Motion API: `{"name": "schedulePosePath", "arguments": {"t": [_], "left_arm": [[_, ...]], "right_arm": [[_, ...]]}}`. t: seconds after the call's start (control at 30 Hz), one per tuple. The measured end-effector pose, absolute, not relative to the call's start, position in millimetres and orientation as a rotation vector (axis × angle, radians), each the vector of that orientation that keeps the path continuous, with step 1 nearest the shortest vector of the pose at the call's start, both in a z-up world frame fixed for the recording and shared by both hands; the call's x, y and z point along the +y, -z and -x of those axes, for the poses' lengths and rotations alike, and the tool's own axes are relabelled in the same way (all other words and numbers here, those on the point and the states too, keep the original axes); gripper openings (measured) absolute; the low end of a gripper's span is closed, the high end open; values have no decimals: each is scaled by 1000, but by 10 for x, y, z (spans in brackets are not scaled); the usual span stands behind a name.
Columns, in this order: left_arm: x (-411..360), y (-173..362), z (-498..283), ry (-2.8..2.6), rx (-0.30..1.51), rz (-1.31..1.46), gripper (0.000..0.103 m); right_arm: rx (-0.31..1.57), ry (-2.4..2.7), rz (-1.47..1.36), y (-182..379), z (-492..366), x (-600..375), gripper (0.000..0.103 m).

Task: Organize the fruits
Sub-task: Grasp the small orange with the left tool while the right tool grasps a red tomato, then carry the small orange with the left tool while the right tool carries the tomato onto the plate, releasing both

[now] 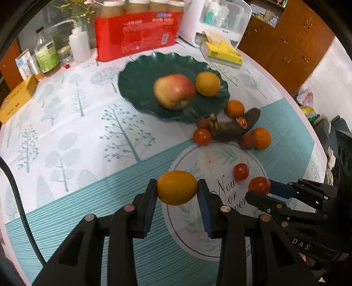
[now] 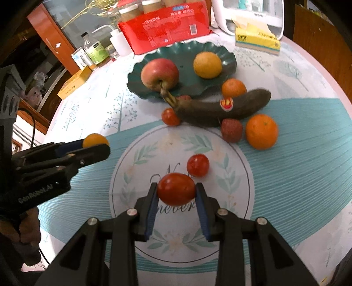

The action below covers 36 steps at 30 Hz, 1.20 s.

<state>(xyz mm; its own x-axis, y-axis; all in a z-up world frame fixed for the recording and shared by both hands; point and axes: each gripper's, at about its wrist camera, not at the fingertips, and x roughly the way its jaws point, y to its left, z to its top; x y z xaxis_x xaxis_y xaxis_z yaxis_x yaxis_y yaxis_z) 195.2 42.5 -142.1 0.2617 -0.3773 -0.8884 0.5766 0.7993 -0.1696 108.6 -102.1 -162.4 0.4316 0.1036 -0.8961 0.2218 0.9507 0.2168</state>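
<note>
orange kumquat (image 1: 177,187) pinched in left jaws, tomato (image 2: 176,188) in right.

Jars (image 1: 143,5) behind the red pack (image 1: 138,33) cut off by top edge. Lychee (image 2: 184,97) mostly hidden behind banana (image 2: 222,109). Pack print too blurred to read; white appliance (image 2: 250,15) cropped above.

Home dining room, seen from my fingers: round table under a tree-print cloth (image 1: 72,123), tissue box (image 1: 224,54), red drink multipack (image 1: 138,33), white countertop appliance (image 1: 217,19), wooden cabinets (image 1: 286,39) behind.
</note>
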Motion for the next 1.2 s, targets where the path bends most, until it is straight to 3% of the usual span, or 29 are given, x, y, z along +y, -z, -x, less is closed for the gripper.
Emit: {"name": "schedulePosePath", "arguments": {"t": [0.4, 0.73, 1.2], "left_arm": [[517, 972, -2296, 538, 1064, -126, 35], [275, 783, -2758, 422, 1009, -76, 35], [-221, 1128, -3265, 321, 1032, -31, 35]], "right_arm": [[1052, 16, -289, 1267, -1465, -1168, 33], [1058, -82, -244, 1280, -1889, -1386, 33], [1049, -181, -215, 1429, -2400, -1736, 33]]}}
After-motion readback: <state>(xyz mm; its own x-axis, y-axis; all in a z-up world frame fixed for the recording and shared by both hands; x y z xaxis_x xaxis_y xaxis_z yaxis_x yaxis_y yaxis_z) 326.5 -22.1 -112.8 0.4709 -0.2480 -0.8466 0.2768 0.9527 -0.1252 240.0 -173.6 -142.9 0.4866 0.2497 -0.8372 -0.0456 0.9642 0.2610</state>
